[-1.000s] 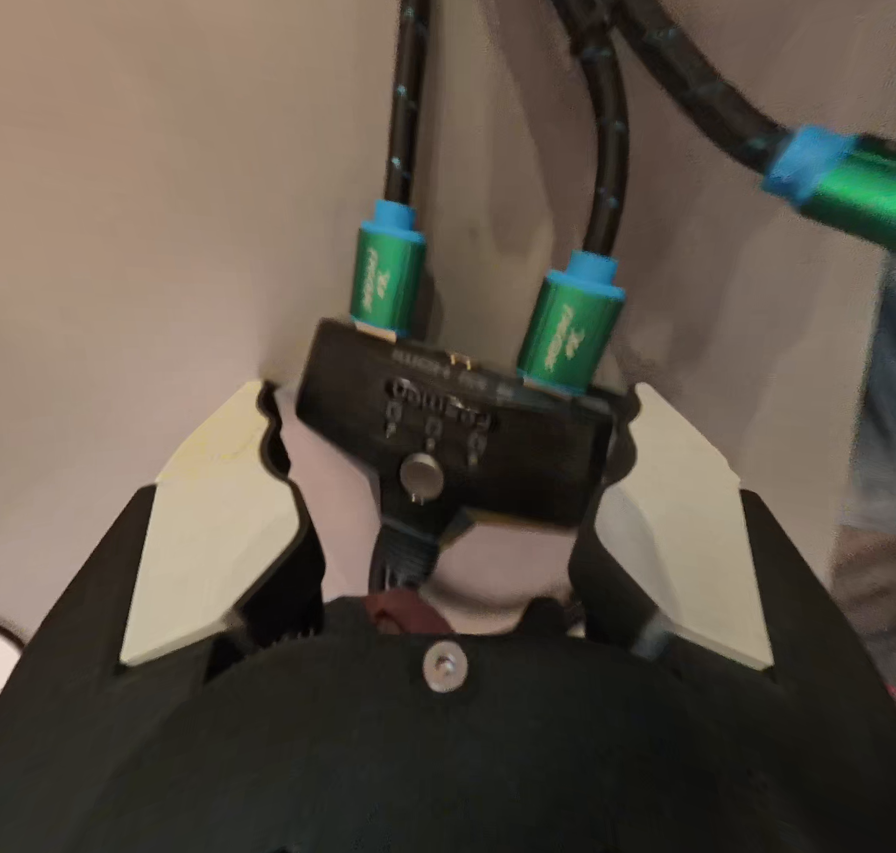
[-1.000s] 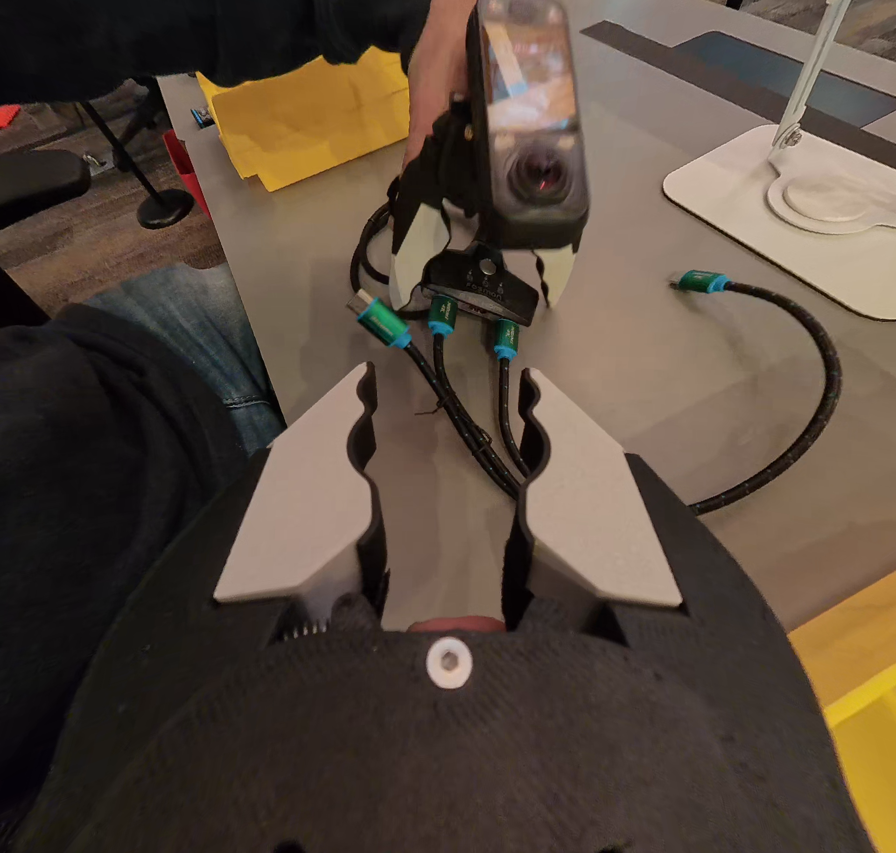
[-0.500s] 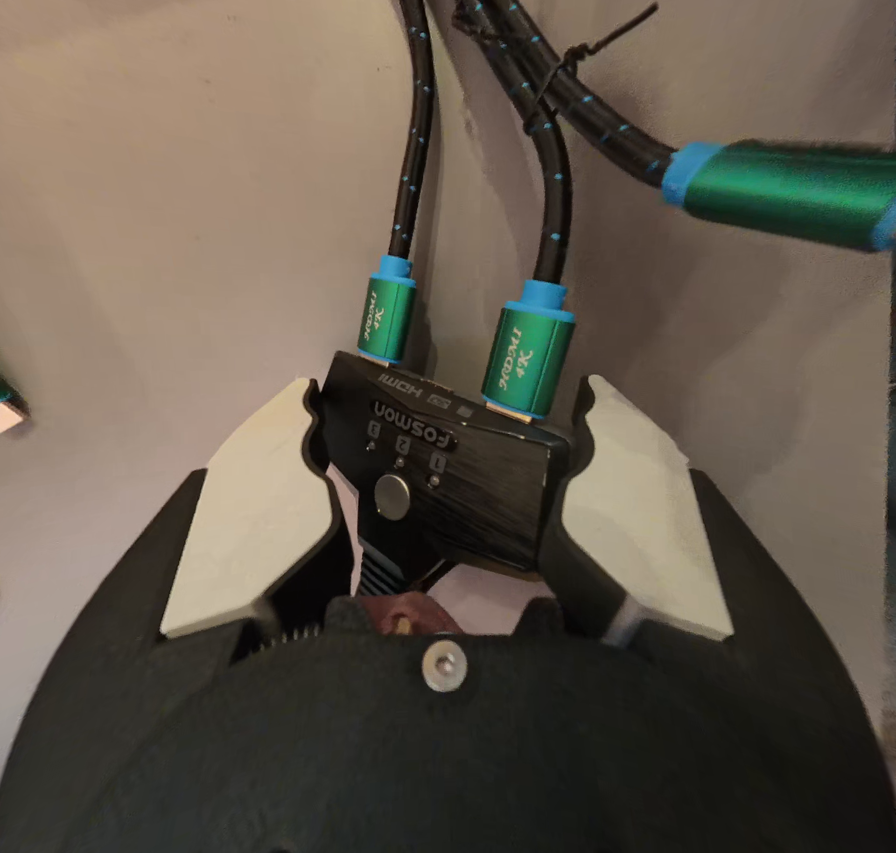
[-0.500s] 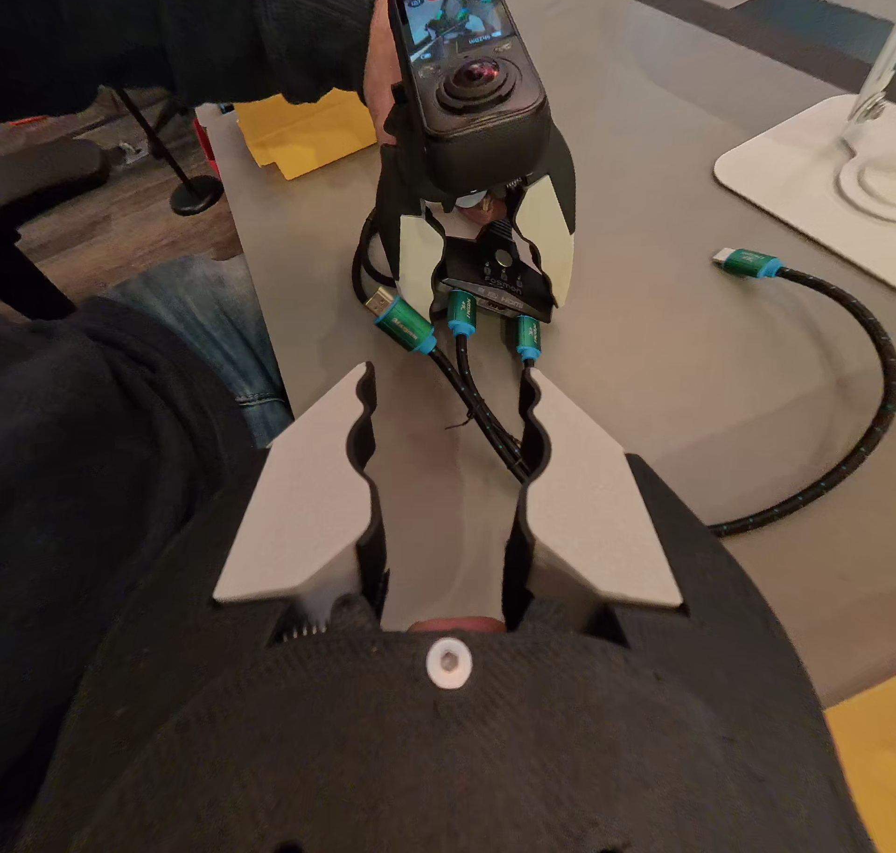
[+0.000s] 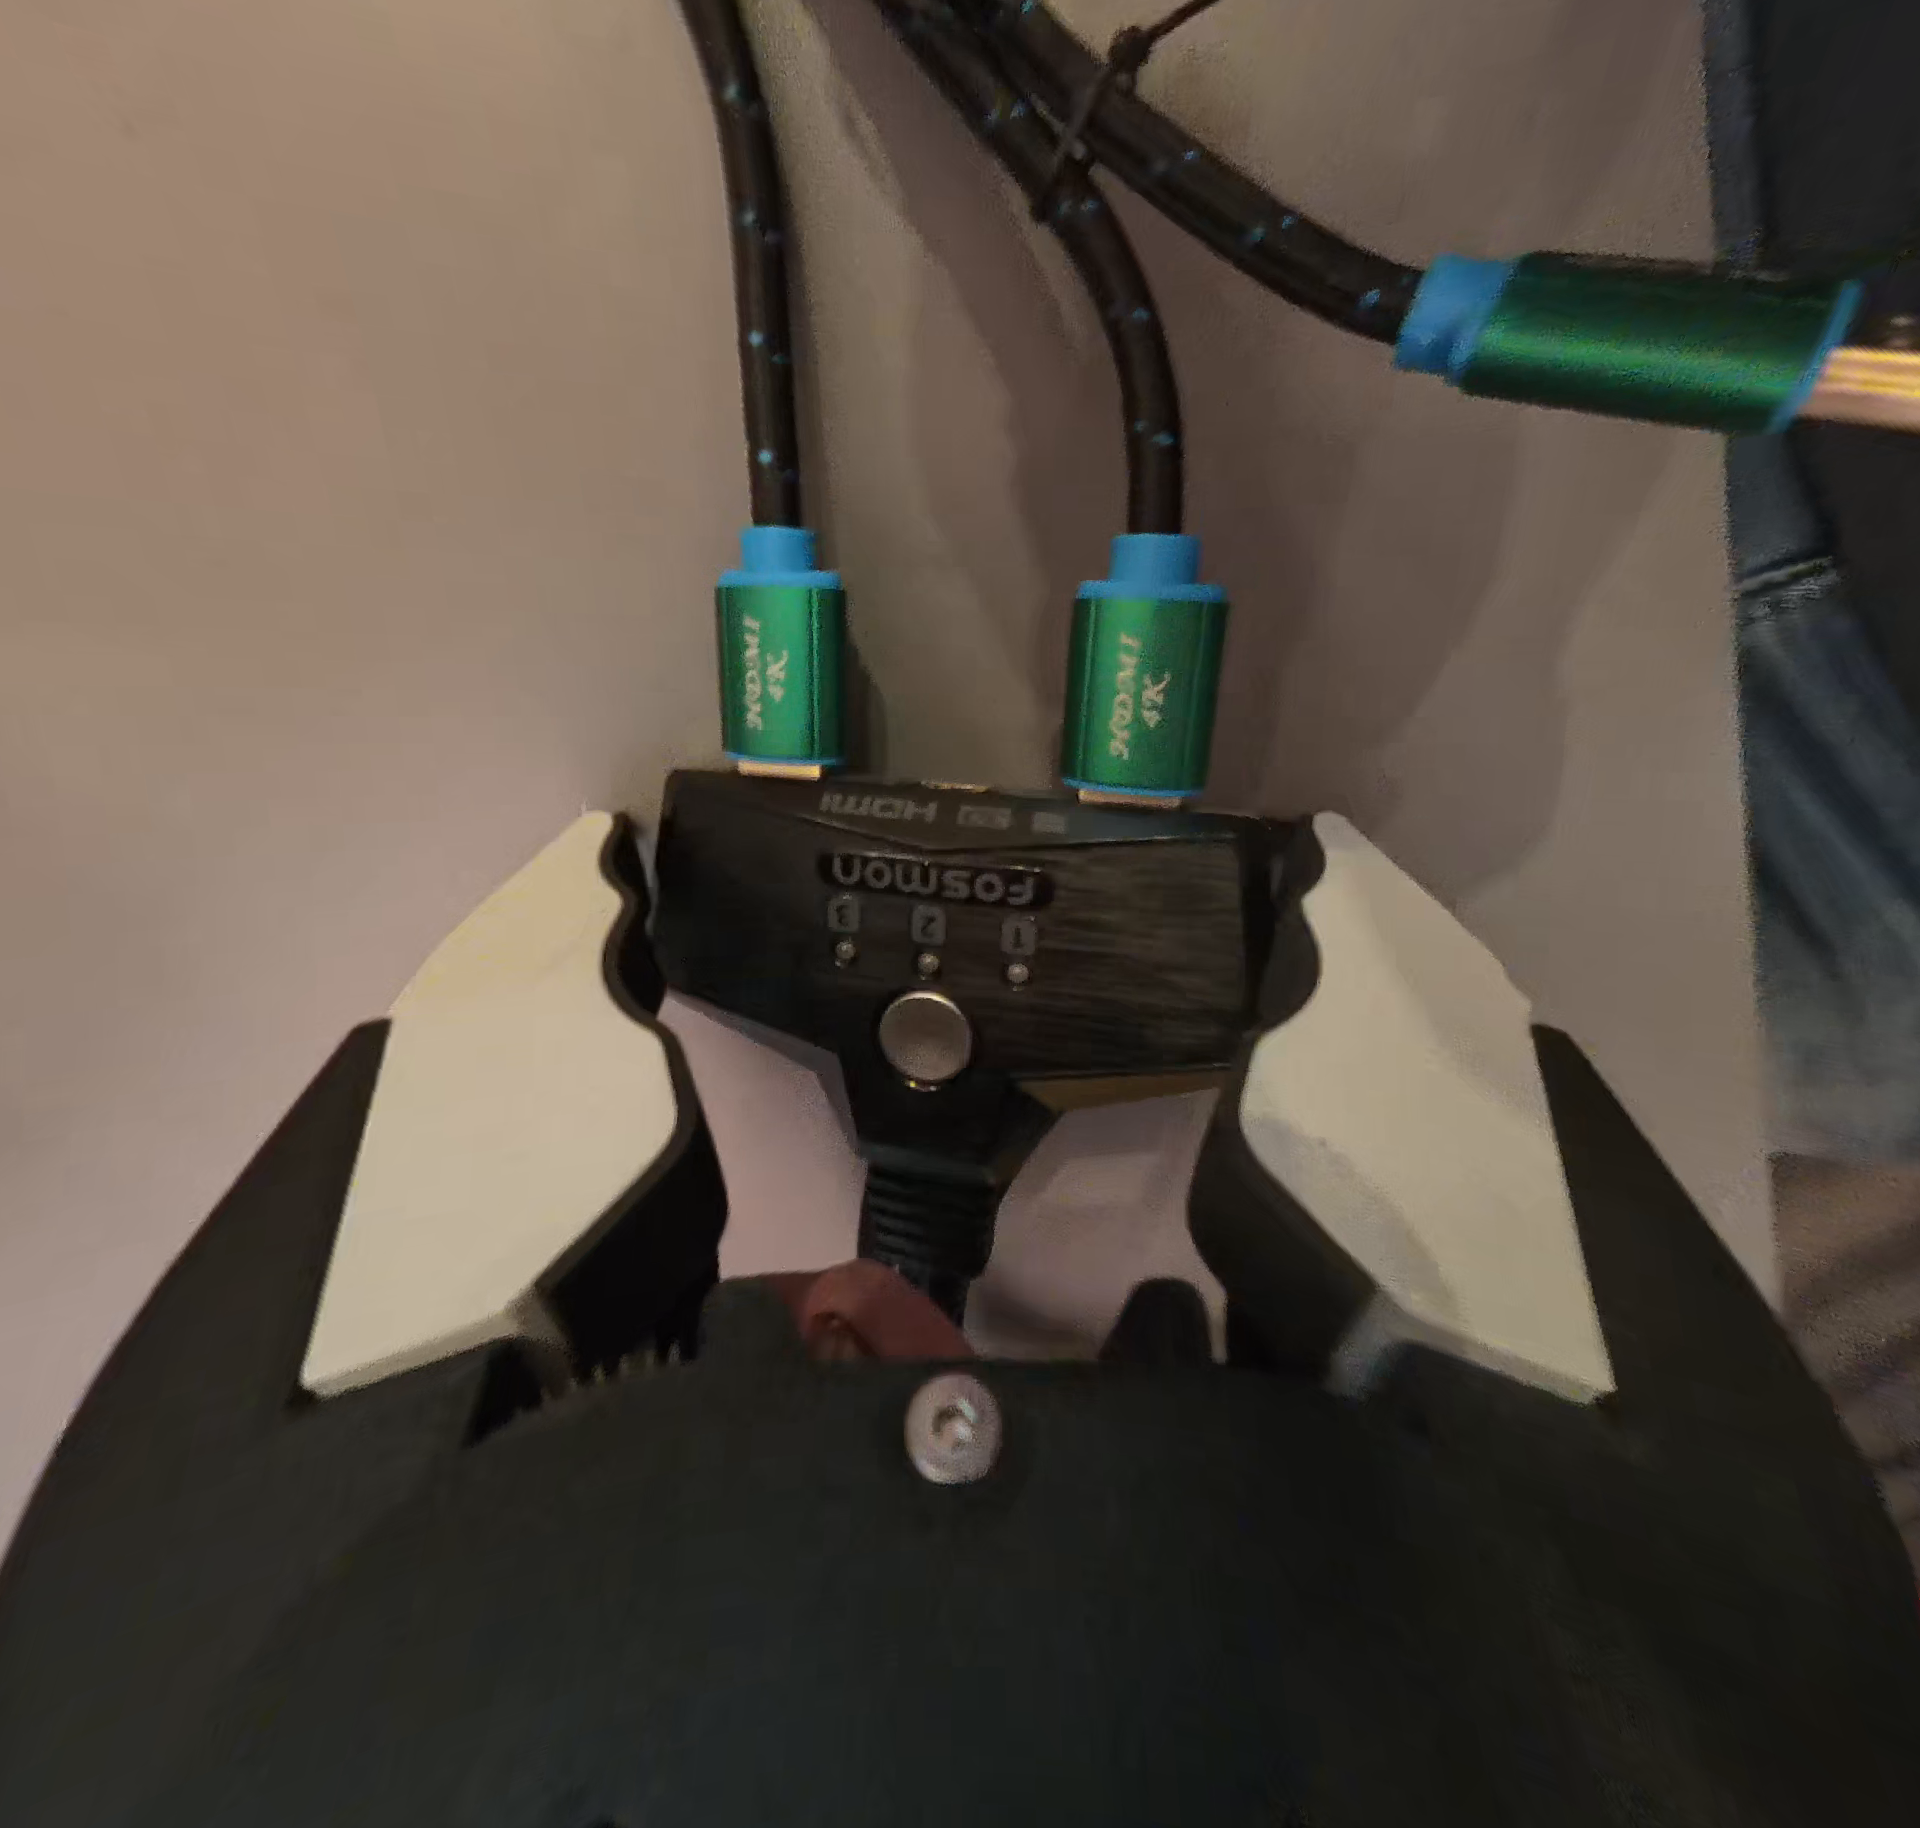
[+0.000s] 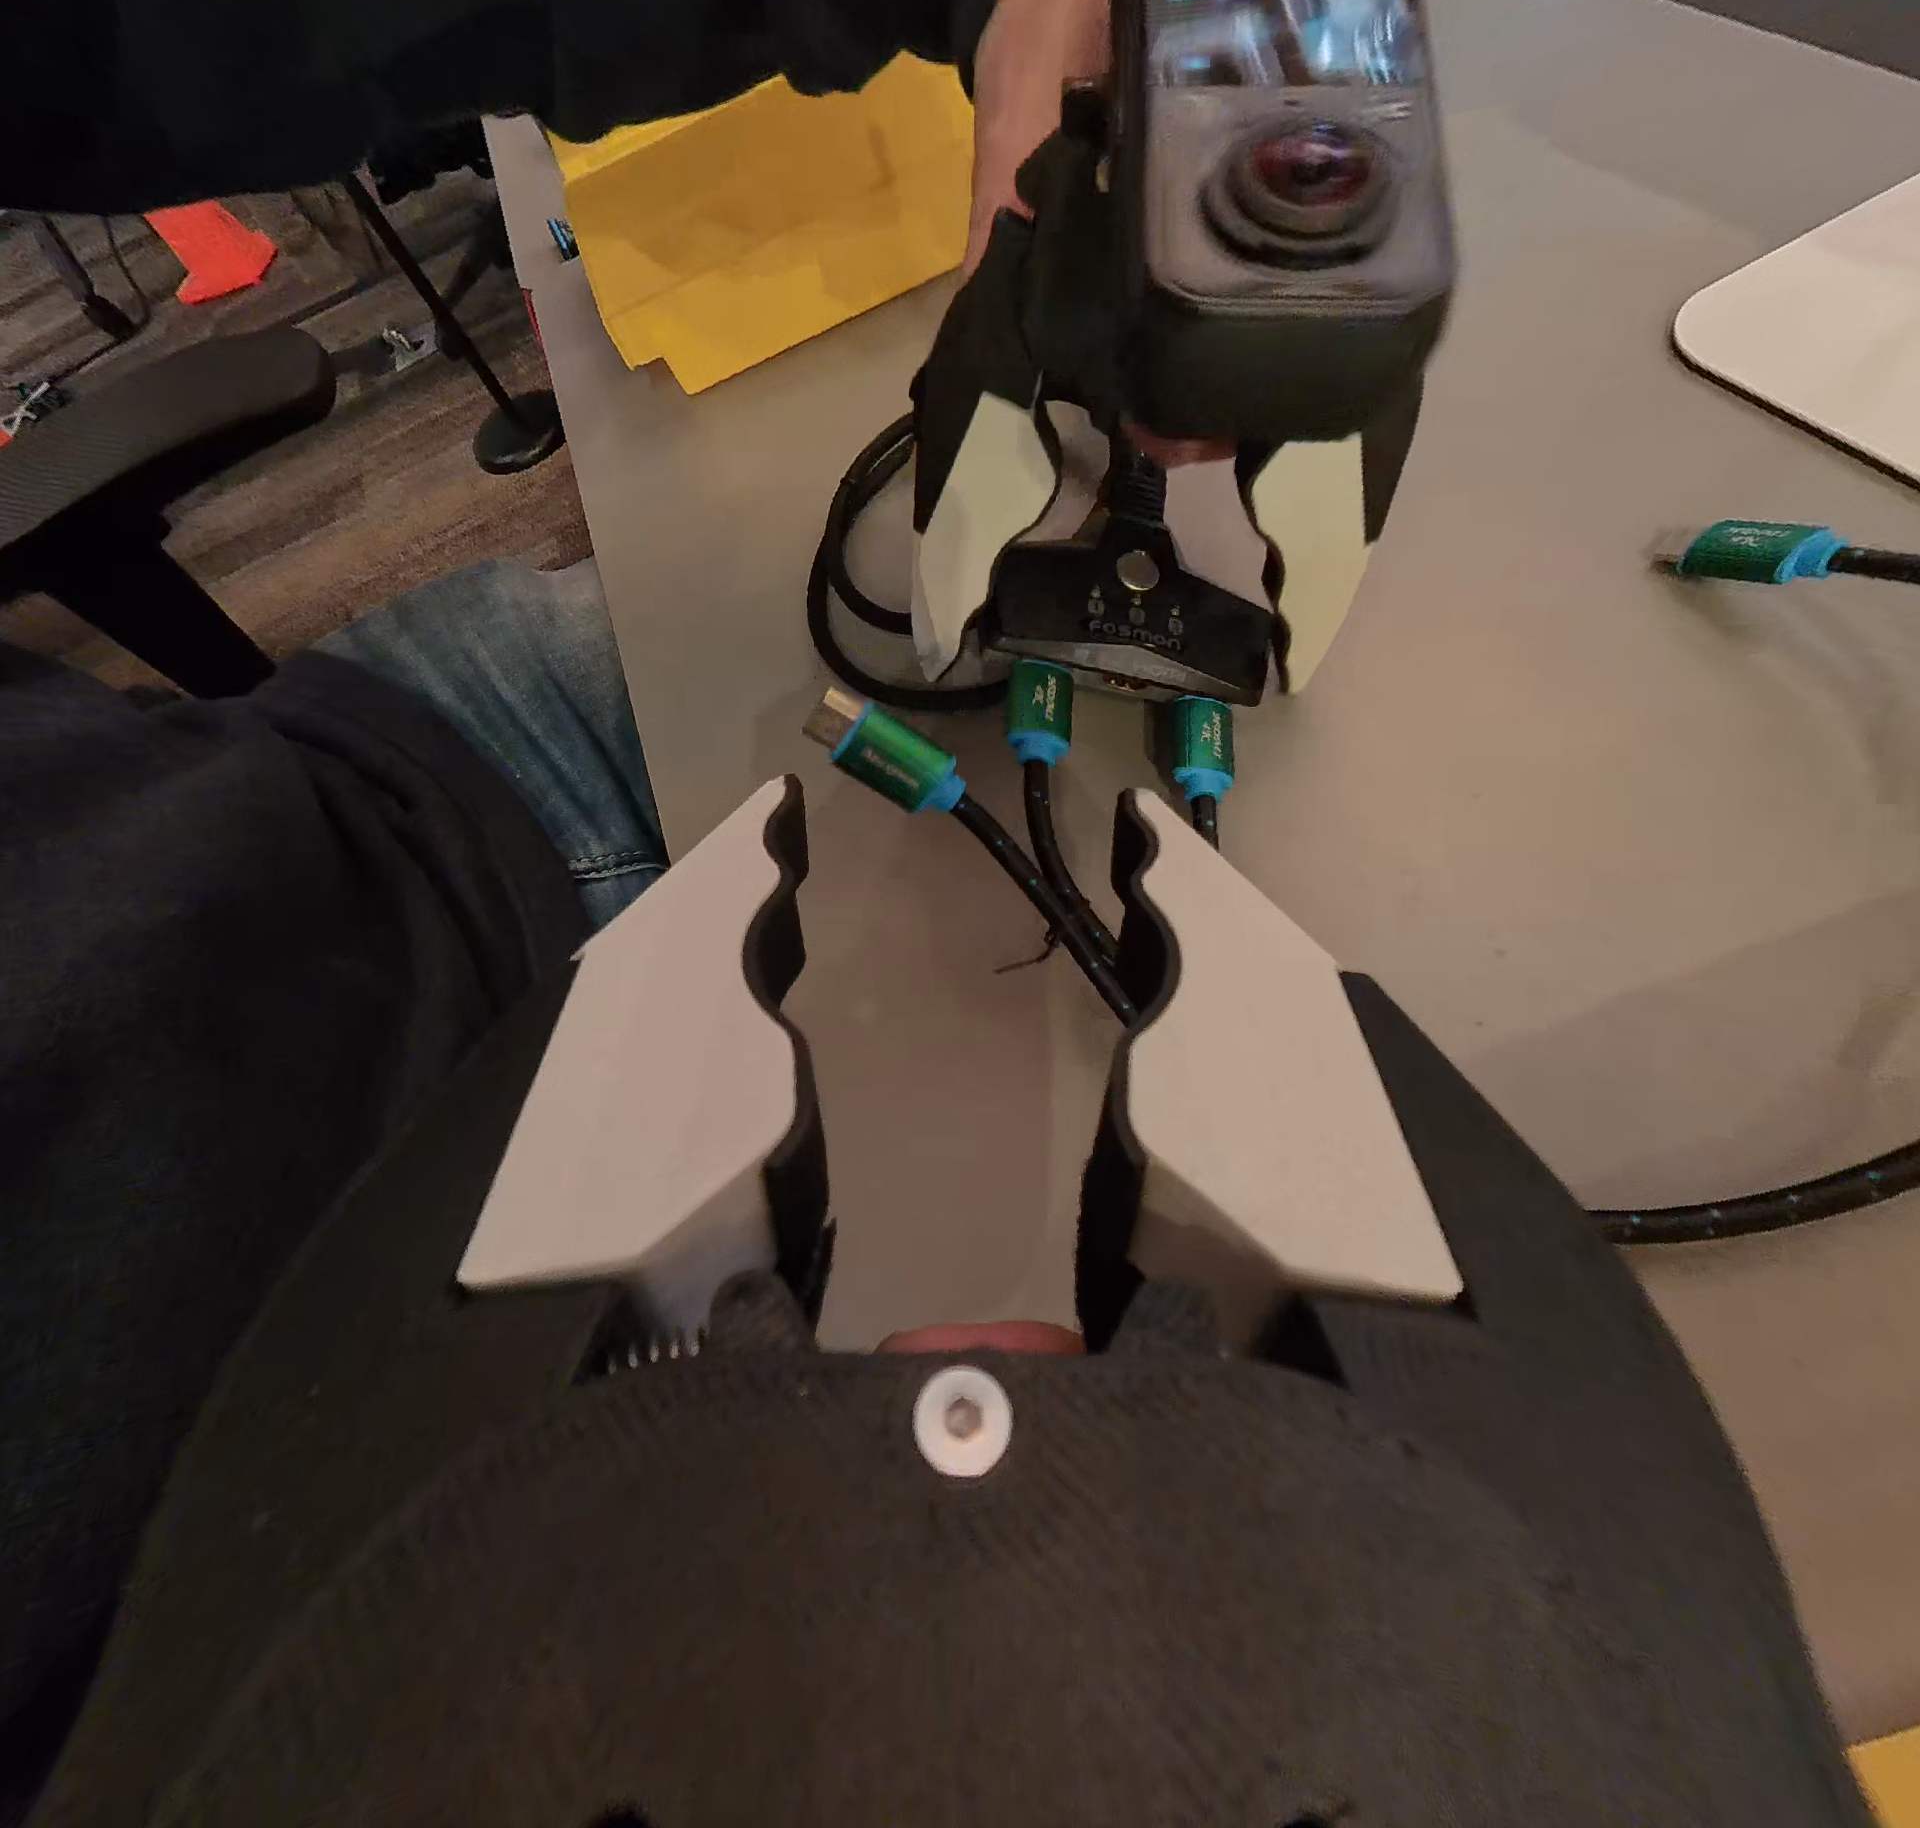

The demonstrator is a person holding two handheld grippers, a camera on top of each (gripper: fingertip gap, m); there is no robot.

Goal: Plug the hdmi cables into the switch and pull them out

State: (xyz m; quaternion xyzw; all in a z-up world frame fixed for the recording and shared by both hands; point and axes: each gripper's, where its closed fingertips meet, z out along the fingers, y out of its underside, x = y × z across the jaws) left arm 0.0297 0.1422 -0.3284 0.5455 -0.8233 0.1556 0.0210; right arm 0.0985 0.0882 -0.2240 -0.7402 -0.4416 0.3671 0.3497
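Note:
My left gripper (image 5: pixel 961 833) is shut on the black HDMI switch (image 5: pixel 956 937), with a finger on each side. Two green plugs with blue collars sit in its outer ports, the left plug (image 5: pixel 781 677) and the right plug (image 5: pixel 1148 687). The middle port is empty. A third green plug (image 5: pixel 1621 355) lies loose at the upper right. In the right wrist view the left gripper (image 6: pixel 1122 573) holds the switch (image 6: pixel 1132 625) down at the grey table (image 6: pixel 1558 843). My right gripper (image 6: pixel 958 802) is open and empty, just short of the loose plug (image 6: pixel 894 755).
Another loose green plug (image 6: pixel 1745 552) lies at the right on its braided cable. A yellow paper folder (image 6: pixel 769 220) lies at the table's far left, a white pad (image 6: pixel 1829 344) at the far right. The person's leg (image 6: pixel 520 698) is beside the table's left edge. Across from one pair of fingers to the other is roughly 12 cm.
The switch has turned from skewed to square between the left fingers. The left gripper has tilted and shifted slightly over the table. The right gripper has stayed open and edged closer.

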